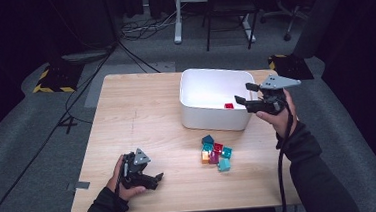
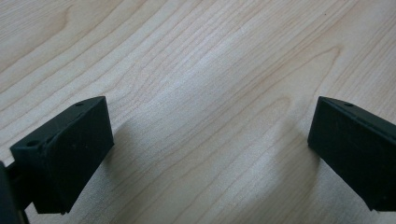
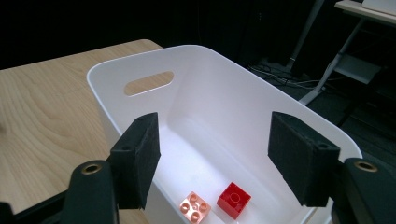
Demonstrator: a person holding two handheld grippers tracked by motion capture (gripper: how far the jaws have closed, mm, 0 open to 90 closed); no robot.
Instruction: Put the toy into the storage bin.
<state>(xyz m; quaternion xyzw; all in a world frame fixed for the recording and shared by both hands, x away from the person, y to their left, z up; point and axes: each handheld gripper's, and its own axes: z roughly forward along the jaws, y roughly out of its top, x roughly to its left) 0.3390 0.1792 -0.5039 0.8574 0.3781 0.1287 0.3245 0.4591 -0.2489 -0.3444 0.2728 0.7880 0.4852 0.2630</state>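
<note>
A white bin (image 1: pixel 217 119) stands on the far right part of the wooden table (image 1: pixel 141 114). A red brick (image 1: pixel 229 105) lies on its floor; the right gripper view shows this red brick (image 3: pixel 233 199) next to a pale pink brick (image 3: pixel 195 206) inside the bin (image 3: pixel 196 49). My right gripper (image 1: pixel 244 94) hangs over the bin's right end, open, with nothing between its jaws (image 3: pixel 217 158). Several loose bricks (image 1: pixel 215 151), teal, red, orange and magenta, sit in a cluster in front of the bin. My left gripper (image 1: pixel 157 181) rests low near the table's front left, open over bare wood (image 2: pixel 210 154).
The bin has a handle slot (image 3: pixel 148 82) in its far end wall. Cables (image 1: pixel 76 109) run across the grey floor left of the table. A chair (image 1: pixel 229 13) and a desk frame stand behind it. Yellow-black striped bases (image 1: pixel 54 80) sit at the back corners.
</note>
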